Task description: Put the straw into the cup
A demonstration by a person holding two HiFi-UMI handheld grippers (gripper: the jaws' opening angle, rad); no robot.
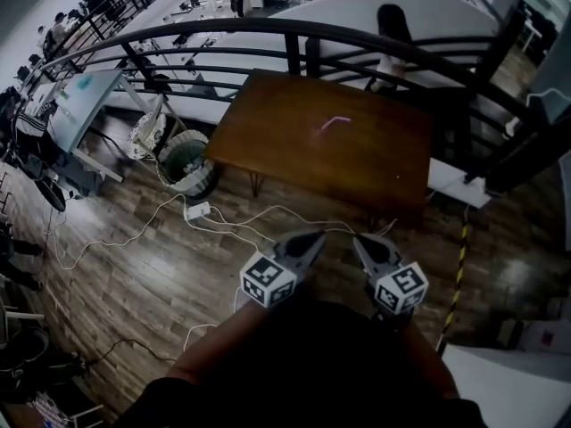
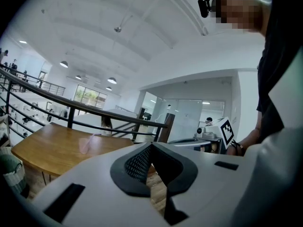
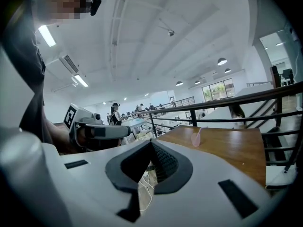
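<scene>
A brown wooden table [image 1: 357, 163] stands ahead of me by the railing. On it is a small clear pinkish cup [image 1: 322, 132] with a pink bent straw [image 1: 336, 121] rising at its rim; whether the straw is inside is too small to tell. The cup [image 3: 195, 138] and straw [image 3: 201, 129] also show in the right gripper view, and the cup [image 2: 84, 145] appears faintly in the left gripper view. My left gripper [image 1: 316, 237] and right gripper [image 1: 359, 240] hang side by side over the floor, well short of the table. Both are shut and hold nothing.
A black curved railing [image 1: 294, 38] runs behind the table. A wire basket [image 1: 186, 162] stands left of the table. A white power strip [image 1: 198, 210] and loose cables lie on the wooden floor between me and the table. A yellow-black striped pole [image 1: 459, 279] is at the right.
</scene>
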